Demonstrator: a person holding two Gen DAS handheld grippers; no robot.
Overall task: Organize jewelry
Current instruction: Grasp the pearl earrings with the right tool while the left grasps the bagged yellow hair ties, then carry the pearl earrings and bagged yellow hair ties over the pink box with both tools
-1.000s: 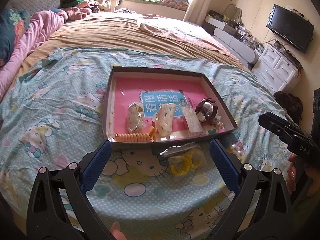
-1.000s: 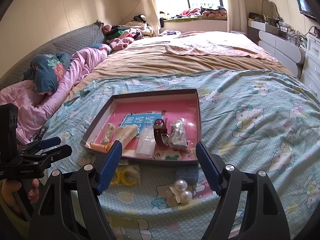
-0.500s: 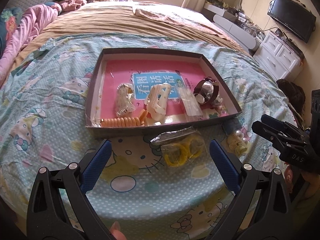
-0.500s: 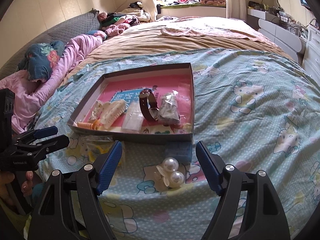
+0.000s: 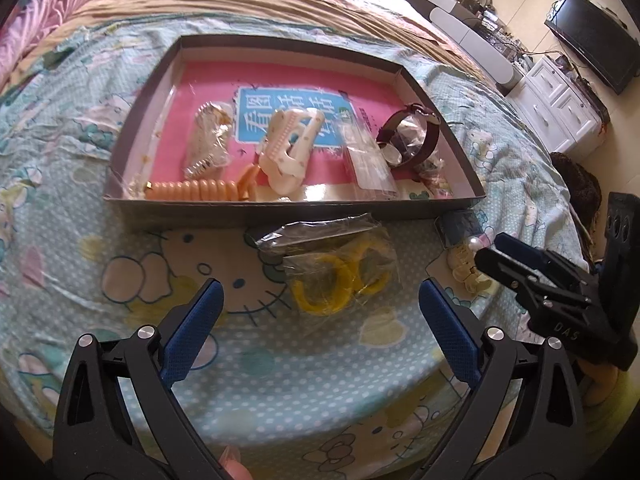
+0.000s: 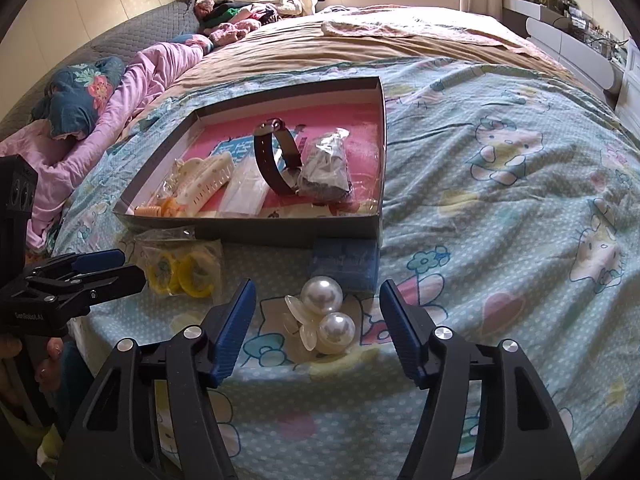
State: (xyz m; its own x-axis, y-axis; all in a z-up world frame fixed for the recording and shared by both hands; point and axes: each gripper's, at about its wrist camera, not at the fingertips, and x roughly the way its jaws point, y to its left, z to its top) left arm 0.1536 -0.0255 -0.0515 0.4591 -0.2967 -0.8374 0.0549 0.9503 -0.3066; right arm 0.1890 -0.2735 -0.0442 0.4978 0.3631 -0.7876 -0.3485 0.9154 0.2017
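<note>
Your left gripper (image 5: 320, 300), jaws spread, frames the bagged yellow rings (image 5: 336, 276) on the bed (image 5: 120, 280); your right gripper (image 6: 318, 312), also wide, brackets the pearl clip (image 6: 324, 316). "DAS" marks the right gripper's body.

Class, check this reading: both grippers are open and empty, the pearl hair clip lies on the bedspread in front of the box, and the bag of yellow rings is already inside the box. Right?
One detail is wrong. The bag of yellow rings is not inside the box; the left wrist view shows it on the bedspread just in front of the box's near wall. The rest holds: the left gripper and right gripper are open and empty, and the pearl hair clip lies on the bedspread.
</note>
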